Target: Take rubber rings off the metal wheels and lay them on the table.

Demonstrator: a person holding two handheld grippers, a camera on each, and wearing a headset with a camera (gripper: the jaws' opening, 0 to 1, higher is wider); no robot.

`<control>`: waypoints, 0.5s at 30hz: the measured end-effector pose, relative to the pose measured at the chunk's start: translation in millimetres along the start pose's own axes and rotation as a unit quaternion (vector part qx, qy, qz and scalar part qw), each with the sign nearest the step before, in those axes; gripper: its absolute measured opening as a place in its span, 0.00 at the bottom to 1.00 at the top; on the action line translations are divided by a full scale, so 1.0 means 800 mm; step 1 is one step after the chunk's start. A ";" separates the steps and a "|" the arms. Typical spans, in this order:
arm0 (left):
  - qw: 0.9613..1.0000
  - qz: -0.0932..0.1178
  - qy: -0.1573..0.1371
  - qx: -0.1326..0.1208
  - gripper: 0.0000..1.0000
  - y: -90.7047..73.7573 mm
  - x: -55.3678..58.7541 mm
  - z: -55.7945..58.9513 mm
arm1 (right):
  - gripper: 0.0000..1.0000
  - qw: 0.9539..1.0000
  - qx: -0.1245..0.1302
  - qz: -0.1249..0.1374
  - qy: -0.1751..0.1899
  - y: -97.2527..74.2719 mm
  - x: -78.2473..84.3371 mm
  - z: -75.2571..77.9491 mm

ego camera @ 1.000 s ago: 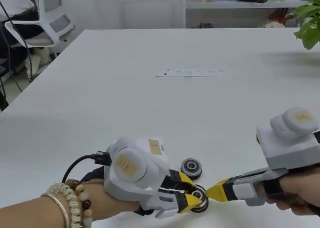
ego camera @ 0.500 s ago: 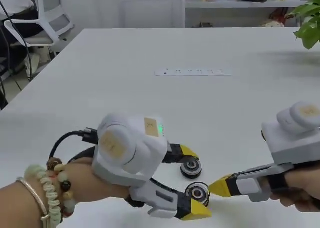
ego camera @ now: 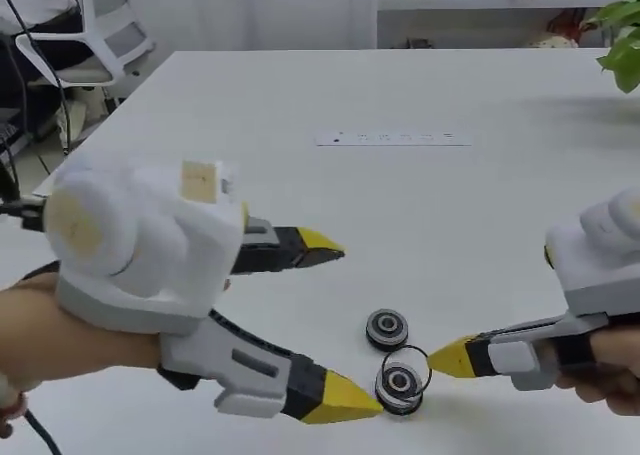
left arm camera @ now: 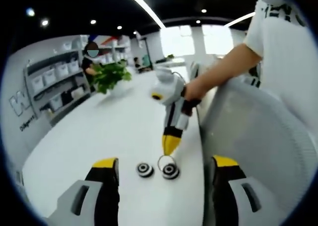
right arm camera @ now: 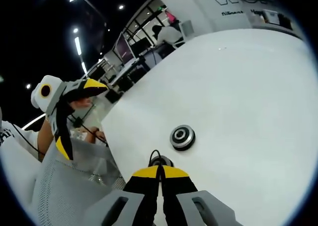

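right gripper (ego camera: 442, 360): yellow-tipped jaws pressed fully together, pinching a thin black rubber ring (ego camera: 412, 348) at their point. the ring stands as an open loop, lifted at the gripper side and leaning over a small round silver-and-black metal wheel (ego camera: 400, 385). whether its far edge is seated on the wheel cannot be determined. this wheel lies flat on the white table (ego camera: 300, 175), just beside the right jaw tips and close to the table's near edge

left gripper (ego camera: 350, 325): yellow-tipped jaws spread wide, holding nothing. the lower jaw tip sits just beside the same wheel, on the side opposite the right gripper and apart from it. the upper jaw tip is well away from both wheels

second metal wheel with a dark outer band (ego camera: 386, 328): flat on the table just behind the first, the two near each other but not touching. in the left gripper view both wheels lie between the left jaws, with the right gripper's tip directly over the raised loop

a person's hand (ego camera: 80, 340) grips the body of the left gripper

further out: a flat white strip with small markings (ego camera: 392, 139) lies at mid-table, a white chair (ego camera: 312, 20) stands at the far edge, and green plant leaves (ego camera: 622, 55) show at the far right
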State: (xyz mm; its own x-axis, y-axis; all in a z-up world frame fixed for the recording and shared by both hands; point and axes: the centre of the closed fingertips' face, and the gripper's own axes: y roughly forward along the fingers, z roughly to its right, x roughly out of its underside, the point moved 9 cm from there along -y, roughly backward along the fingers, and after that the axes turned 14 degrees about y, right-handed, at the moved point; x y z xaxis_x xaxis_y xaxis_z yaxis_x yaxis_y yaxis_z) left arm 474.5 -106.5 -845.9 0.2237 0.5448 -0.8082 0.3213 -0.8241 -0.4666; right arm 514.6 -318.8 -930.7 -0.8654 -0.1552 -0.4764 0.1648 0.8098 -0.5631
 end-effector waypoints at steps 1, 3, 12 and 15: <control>1.000 -0.004 -0.004 -0.013 0.79 -0.009 0.002 -0.001 | 0.00 1.000 0.000 0.001 0.000 -0.001 0.000 -0.001; 0.999 -0.010 -0.016 -0.041 0.81 -0.023 0.007 -0.002 | 0.00 1.000 -0.001 0.006 -0.001 -0.003 -0.002 -0.002; 0.992 -0.024 -0.069 -0.098 0.88 -0.059 0.033 0.017 | 0.00 0.998 -0.012 0.057 0.008 -0.024 -0.016 -0.009; 0.990 -0.022 -0.084 -0.107 0.89 -0.063 0.039 0.024 | 0.00 0.997 -0.010 0.071 0.011 -0.029 -0.020 -0.009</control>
State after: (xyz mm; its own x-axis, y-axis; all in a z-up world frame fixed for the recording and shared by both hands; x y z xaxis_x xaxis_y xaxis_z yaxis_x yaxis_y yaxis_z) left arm 447.7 -50.8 -854.9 0.0551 0.5319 -0.8450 0.5196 -0.7379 -0.4306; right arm 520.9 -331.5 -905.2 -0.8446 -0.0256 -0.5348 0.2775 0.8333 -0.4781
